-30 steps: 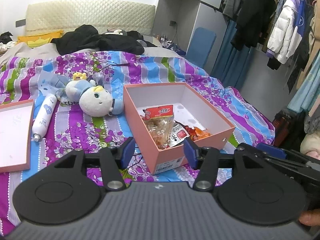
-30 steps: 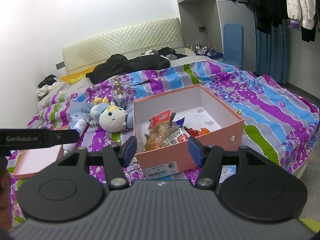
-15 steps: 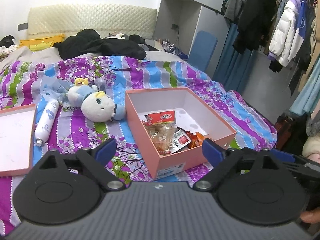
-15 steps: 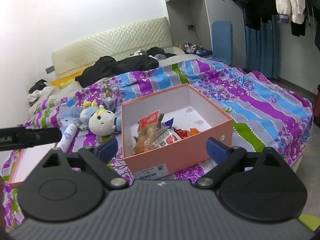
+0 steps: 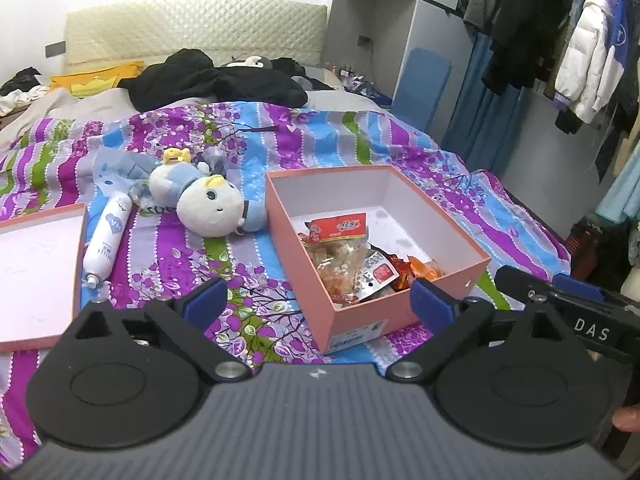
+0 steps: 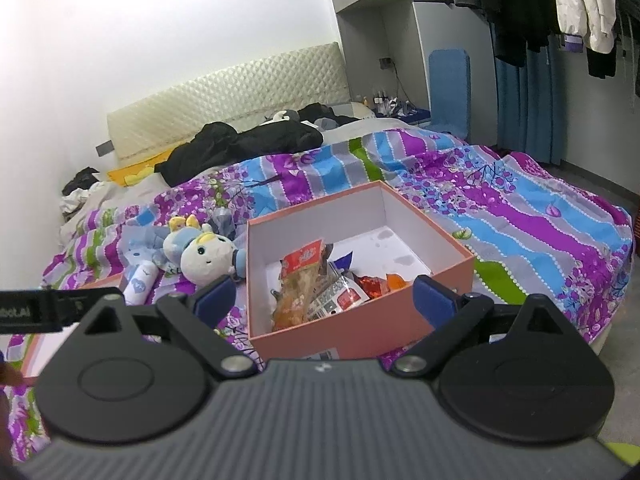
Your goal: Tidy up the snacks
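An open pink box (image 5: 416, 216) with a white inside sits on the bed. It holds several snack packets: a clear bag with a red header (image 5: 340, 240), a small red-and-white packet (image 5: 380, 274) and orange wrappers (image 5: 422, 266). The box (image 6: 424, 216) and its snacks (image 6: 304, 280) also show in the right wrist view. My left gripper (image 5: 318, 302) is open and empty, held back from the box's near corner. My right gripper (image 6: 324, 296) is open and empty, just short of the box's near wall.
The pink box lid (image 5: 38, 272) lies at the left. A white bottle (image 5: 108, 242) and a plush doll (image 5: 208, 204) lie left of the box. Black clothes (image 5: 216, 80) are piled by the headboard. Hanging coats (image 5: 592, 48) stand on the right.
Both grippers have opened wide from a narrower gap. Both have drawn back slightly from the box.
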`<action>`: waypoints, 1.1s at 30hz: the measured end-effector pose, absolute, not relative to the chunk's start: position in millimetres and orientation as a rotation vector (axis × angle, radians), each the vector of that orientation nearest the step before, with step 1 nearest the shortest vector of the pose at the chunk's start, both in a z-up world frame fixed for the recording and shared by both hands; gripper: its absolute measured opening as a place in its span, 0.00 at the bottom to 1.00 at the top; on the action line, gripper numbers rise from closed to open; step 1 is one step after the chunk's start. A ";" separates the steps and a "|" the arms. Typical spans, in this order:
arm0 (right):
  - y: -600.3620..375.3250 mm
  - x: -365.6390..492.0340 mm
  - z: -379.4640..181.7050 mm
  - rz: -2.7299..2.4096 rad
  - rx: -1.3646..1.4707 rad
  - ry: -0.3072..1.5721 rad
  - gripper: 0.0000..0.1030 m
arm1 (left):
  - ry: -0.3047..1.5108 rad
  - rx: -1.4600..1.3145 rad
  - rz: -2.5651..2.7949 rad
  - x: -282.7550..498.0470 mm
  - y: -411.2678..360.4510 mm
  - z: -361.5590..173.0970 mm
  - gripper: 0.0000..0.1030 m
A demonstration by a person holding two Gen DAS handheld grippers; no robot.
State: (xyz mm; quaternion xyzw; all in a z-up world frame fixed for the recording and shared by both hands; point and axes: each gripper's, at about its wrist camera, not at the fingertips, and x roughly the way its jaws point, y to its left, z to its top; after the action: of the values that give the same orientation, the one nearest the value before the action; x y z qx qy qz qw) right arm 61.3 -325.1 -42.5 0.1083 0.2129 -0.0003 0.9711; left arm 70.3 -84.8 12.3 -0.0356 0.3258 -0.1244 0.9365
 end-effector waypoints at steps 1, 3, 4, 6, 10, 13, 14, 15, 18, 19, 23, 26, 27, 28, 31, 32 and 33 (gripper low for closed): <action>-324.9 60.8 -42.3 -0.001 0.218 0.427 0.94 | 0.669 -0.071 -0.255 71.2 -85.0 12.9 0.97; -324.4 60.1 -41.8 -0.001 0.220 0.425 0.94 | 0.673 -0.066 -0.257 71.8 -86.1 13.4 0.97; -324.5 59.9 -42.1 -0.003 0.221 0.423 0.94 | 0.672 -0.065 -0.256 72.1 -86.5 13.5 0.97; -325.7 60.3 -42.9 -0.004 0.226 0.429 0.94 | 0.672 -0.064 -0.256 72.8 -86.4 13.8 0.97; -327.9 60.4 -43.3 -0.004 0.232 0.429 0.94 | 0.669 -0.067 -0.259 73.5 -86.4 13.5 0.97; -327.5 60.6 -42.3 -0.005 0.220 0.425 0.94 | 0.667 -0.065 -0.242 74.1 -85.6 13.1 0.97; -327.2 60.6 -42.4 -0.006 0.222 0.426 0.94 | 0.666 -0.069 -0.237 74.6 -84.8 13.3 0.97; -327.3 60.6 -42.5 -0.005 0.223 0.427 0.94 | 0.666 -0.077 -0.241 75.3 -83.9 13.3 0.97; -325.7 61.1 -41.7 0.001 0.222 0.431 0.94 | 0.667 -0.081 -0.250 75.9 -84.1 14.1 0.97; -325.7 61.0 -41.6 -0.001 0.222 0.430 0.94 | 0.665 -0.074 -0.254 75.8 -84.6 14.4 0.97; -323.9 62.4 -40.5 -0.004 0.217 0.430 0.94 | 0.659 -0.068 -0.259 75.1 -85.4 15.7 0.97; -324.4 63.0 -40.7 -0.004 0.217 0.430 0.94 | 0.655 -0.074 -0.262 74.6 -85.2 17.2 0.97; -324.6 63.1 -40.4 -0.003 0.216 0.430 0.94 | 0.653 -0.075 -0.259 73.9 -84.6 17.7 0.97; -324.2 63.0 -40.6 -0.005 0.217 0.429 0.94 | 0.652 -0.077 -0.257 73.7 -84.3 18.2 0.97; -324.8 63.9 -40.5 -0.008 0.216 0.430 0.94 | 0.652 -0.082 -0.255 72.8 -82.9 19.8 0.97; -324.8 63.9 -40.5 -0.008 0.215 0.430 0.94 | 0.651 -0.083 -0.256 72.2 -82.5 21.2 0.97; -325.3 64.3 -40.4 -0.009 0.214 0.429 0.94 | 0.649 -0.084 -0.258 72.5 -82.5 21.4 0.97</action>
State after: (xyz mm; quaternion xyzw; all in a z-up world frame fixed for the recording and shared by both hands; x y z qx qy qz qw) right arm 64.3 -325.3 -40.4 0.1059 0.2125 -0.0047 0.9714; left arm 72.5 -82.5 21.4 -0.0411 0.3177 -0.1263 0.9388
